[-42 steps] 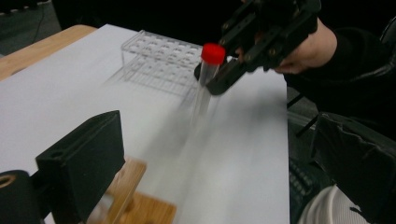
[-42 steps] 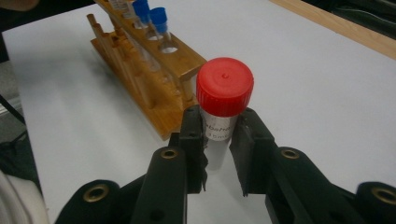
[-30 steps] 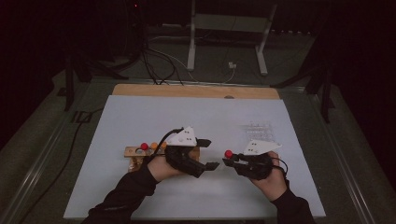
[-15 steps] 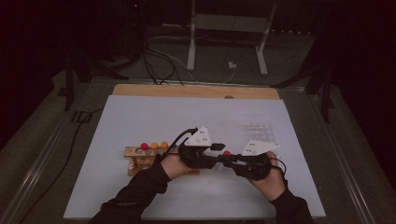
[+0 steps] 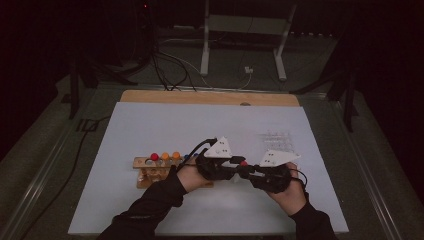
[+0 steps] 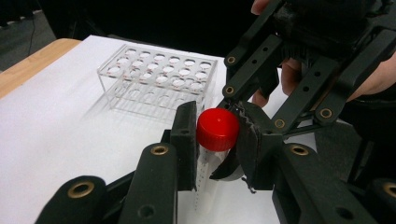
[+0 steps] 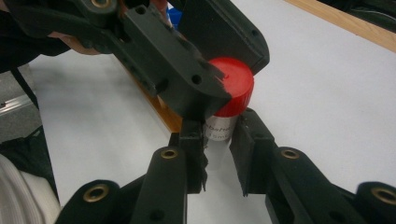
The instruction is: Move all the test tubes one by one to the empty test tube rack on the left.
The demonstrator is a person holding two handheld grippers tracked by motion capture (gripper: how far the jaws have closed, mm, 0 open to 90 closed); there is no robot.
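A clear tube with a red cap [image 5: 243, 163] is held above the white table between both grippers. My right gripper [image 7: 218, 128] is shut on the tube's labelled body [image 7: 218, 131], just under the cap [image 7: 236, 84]. My left gripper [image 6: 218, 117] reaches in from the opposite side. Its jaws have just been closing, and its pads now press on the red cap [image 6: 218, 129]. In the high view the left gripper [image 5: 238, 167] and the right gripper [image 5: 247, 171] meet tip to tip at the table's middle front.
A wooden rack [image 5: 148, 174] with red, orange and blue capped tubes stands left of the hands. A clear plastic rack [image 5: 277, 141] [image 6: 159, 79] with several empty holes sits to the back right. A wooden board [image 5: 210, 97] borders the far edge.
My left gripper moved right to meet the right gripper and closed its jaws around the red cap. The right gripper stayed still with the tube.
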